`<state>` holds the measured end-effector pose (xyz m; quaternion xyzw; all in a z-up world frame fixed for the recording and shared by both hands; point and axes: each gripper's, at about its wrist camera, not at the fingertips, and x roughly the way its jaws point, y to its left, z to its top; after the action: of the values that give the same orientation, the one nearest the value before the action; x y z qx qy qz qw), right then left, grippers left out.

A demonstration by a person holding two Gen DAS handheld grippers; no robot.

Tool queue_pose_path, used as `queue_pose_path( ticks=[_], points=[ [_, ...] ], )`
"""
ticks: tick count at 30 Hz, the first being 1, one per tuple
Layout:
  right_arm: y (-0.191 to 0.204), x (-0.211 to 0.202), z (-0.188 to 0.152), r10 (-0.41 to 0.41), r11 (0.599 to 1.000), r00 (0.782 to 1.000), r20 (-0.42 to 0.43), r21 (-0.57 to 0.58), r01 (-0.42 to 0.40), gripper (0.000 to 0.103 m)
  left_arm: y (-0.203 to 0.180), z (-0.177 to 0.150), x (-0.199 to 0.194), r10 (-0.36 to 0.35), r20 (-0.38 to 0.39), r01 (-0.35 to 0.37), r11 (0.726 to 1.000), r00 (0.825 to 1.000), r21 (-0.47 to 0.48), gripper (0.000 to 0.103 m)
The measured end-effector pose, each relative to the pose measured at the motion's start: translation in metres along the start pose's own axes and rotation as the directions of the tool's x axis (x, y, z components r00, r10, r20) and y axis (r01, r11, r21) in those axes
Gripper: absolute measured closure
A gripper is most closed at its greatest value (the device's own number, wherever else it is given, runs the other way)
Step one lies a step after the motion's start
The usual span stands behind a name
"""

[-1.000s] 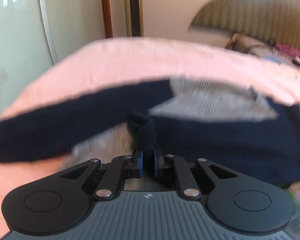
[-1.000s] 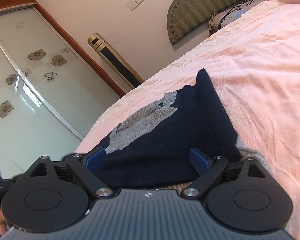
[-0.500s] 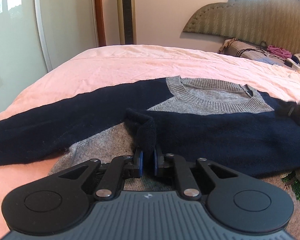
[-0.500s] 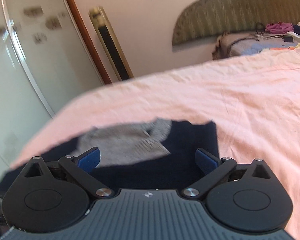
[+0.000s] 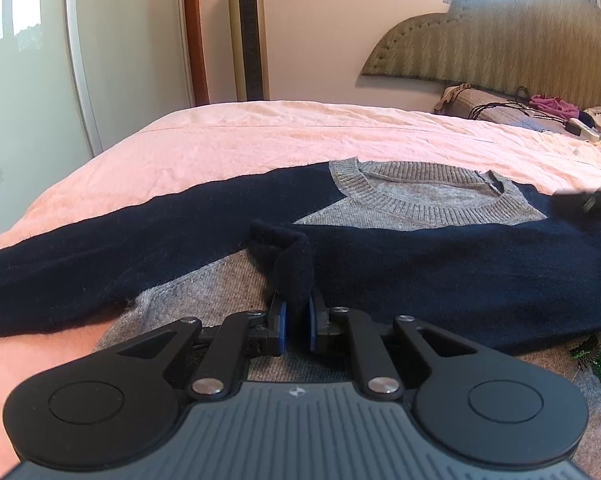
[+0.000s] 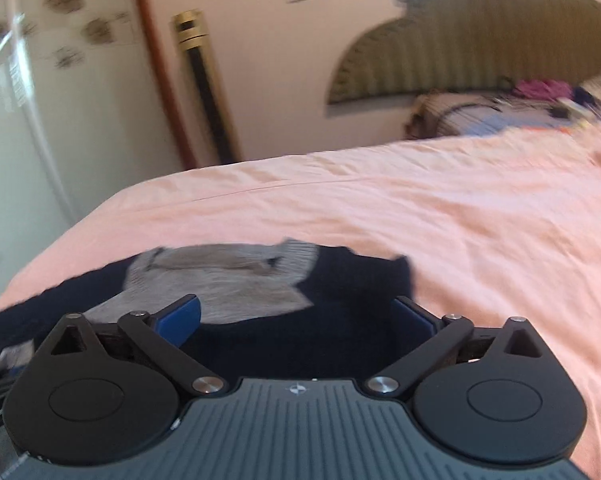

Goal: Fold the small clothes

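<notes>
Knitwear is spread across a pink bedsheet (image 5: 228, 140): a small grey and navy knitted sweater (image 5: 420, 240) lies flat, its ribbed grey collar (image 5: 428, 204) on the far side and one long navy sleeve (image 5: 100, 252) stretched out to the left. The cuff of the other navy sleeve (image 5: 292, 264), laid across the chest, is pinched between the closed pads of the left gripper (image 5: 295, 322), near the middle of the garment. The right gripper (image 6: 296, 320) is held over the right shoulder area with its jaws spread wide and nothing pressed between the pads; only dark knit is seen beneath them.

The step in hand is judged to be the laying of a sleeve across the body. Several slips could follow. If the cuff is released while bunched, as it is now, a lump would be left under later folds. If the cuff is dragged too far, the soft knit beneath could be pulled out of square. The right-hand view is blurred, so a grasp attempted there could catch two layers, or the sheet, instead of one edge.
</notes>
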<state>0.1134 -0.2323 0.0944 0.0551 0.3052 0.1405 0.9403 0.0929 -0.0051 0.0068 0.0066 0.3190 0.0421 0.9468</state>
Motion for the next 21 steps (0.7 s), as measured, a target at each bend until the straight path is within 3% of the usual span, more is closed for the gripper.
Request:
queue_pose_path(
  ticks=[2, 4, 5, 9, 11, 14, 16, 18, 19, 20, 21],
  points=[
    [0.008, 0.015, -0.001, 0.008, 0.999, 0.998, -0.065, -0.046, -0.011, 0.001, 0.002, 0.0, 0.0, -0.007, -0.001, 0.007, 1.0, 1.0, -0.007, 0.093],
    [0.005, 0.034, -0.008, -0.04, 0.998, 0.989, -0.139, -0.049, 0.033, 0.001, 0.004, 0.001, 0.0, -0.013, -0.001, 0.013, 1.0, 1.0, -0.014, 0.093],
    [0.005, 0.036, -0.013, -0.075, 0.994, 0.991, -0.112, -0.089, 0.065, 0.0, 0.004, 0.001, 0.0, -0.014, -0.001, 0.014, 1.0, 1.0, -0.015, 0.093],
    [0.001, 0.039, -0.011, -0.085, 0.995, 0.99, -0.11, -0.064, 0.078, 0.0, 0.005, 0.001, -0.001, -0.019, -0.002, 0.019, 1.0, 1.0, -0.018, 0.093],
    [0.006, 0.041, -0.013, -0.108, 0.991, 0.988, -0.114, -0.092, 0.098, 0.0, 0.01, 0.003, -0.004, -0.031, -0.006, 0.031, 0.999, 0.999, -0.028, 0.088],
    [0.008, 0.039, -0.015, -0.112, 0.99, 0.987, -0.112, -0.095, 0.102, 0.0, 0.037, 0.002, -0.029, -0.014, 0.046, 0.018, 0.995, 0.999, -0.096, 0.056],
    [0.004, 0.039, -0.016, -0.101, 0.992, 0.989, -0.106, -0.081, 0.093, 0.0, 0.071, -0.004, -0.054, 0.034, 0.126, -0.01, 0.982, 0.991, -0.188, 0.018],
    [0.002, 0.037, -0.016, -0.091, 0.994, 0.991, -0.101, -0.069, 0.084, 0.0, 0.118, -0.011, -0.071, 0.079, 0.158, -0.026, 0.949, 0.984, -0.313, 0.016],
    [0.001, 0.036, -0.016, -0.088, 0.994, 0.991, -0.1, -0.066, 0.082, 0.0, 0.148, -0.014, -0.075, 0.088, 0.14, -0.025, 0.916, 0.986, -0.4, 0.016],
    [0.001, 0.036, -0.015, -0.087, 0.995, 0.991, -0.1, -0.066, 0.081, 0.0, 0.181, -0.018, -0.074, 0.089, 0.101, -0.026, 0.863, 0.991, -0.504, 0.016],
    [0.002, 0.036, -0.016, -0.088, 0.994, 0.991, -0.1, -0.067, 0.082, 0.0, 0.216, -0.025, -0.071, 0.083, 0.054, -0.031, 0.784, 0.995, -0.62, 0.016]
  ],
)
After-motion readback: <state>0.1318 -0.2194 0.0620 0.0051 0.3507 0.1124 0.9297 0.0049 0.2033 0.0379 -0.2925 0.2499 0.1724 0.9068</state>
